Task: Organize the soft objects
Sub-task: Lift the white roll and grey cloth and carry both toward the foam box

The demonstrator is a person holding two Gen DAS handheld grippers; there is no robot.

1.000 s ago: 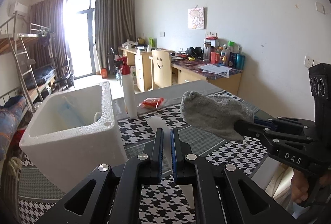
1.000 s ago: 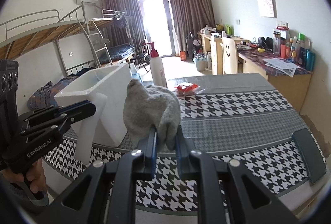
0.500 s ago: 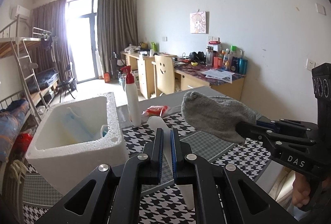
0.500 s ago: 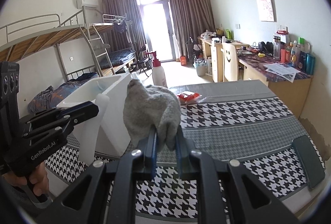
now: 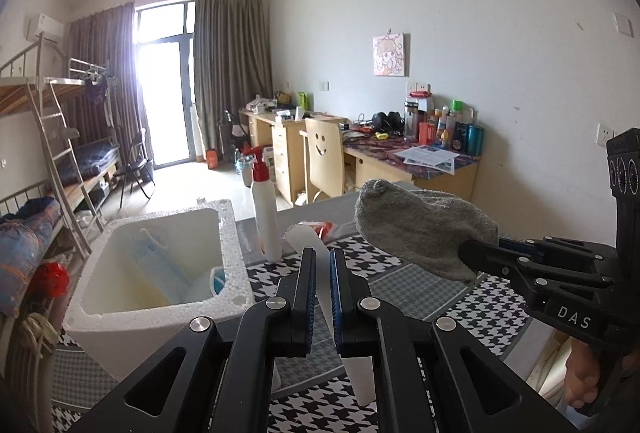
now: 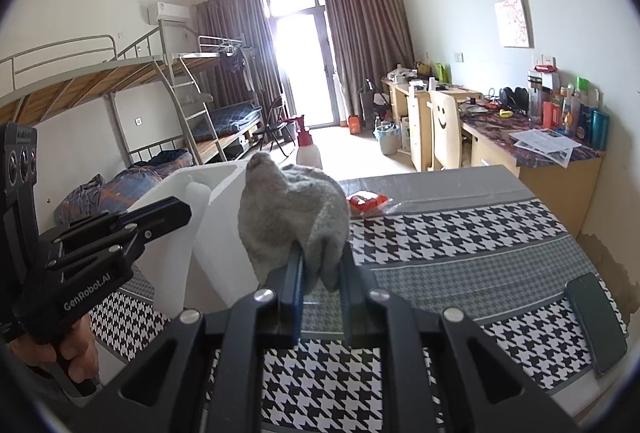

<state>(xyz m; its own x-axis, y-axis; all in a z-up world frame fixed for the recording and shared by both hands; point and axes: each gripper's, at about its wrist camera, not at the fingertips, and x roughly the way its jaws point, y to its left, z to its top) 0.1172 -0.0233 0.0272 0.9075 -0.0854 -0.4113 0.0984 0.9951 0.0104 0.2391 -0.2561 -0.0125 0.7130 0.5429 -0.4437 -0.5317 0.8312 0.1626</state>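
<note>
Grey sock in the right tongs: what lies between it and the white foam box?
Only the left tongs, shut on a white strip, come between grey sock and foam box, per the right wrist view.

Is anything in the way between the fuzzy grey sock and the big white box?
Nothing visible blocks it. The right gripper holds the fuzzy grey sock up in the air, right of the open white foam box. The white spray bottle with the red top stands behind that path, not across it. The box has no lid.

spray bottle (image 5: pixel 265 211), smiley chair (image 5: pixel 325 161), bunk bed (image 6: pixel 120 101)
</note>
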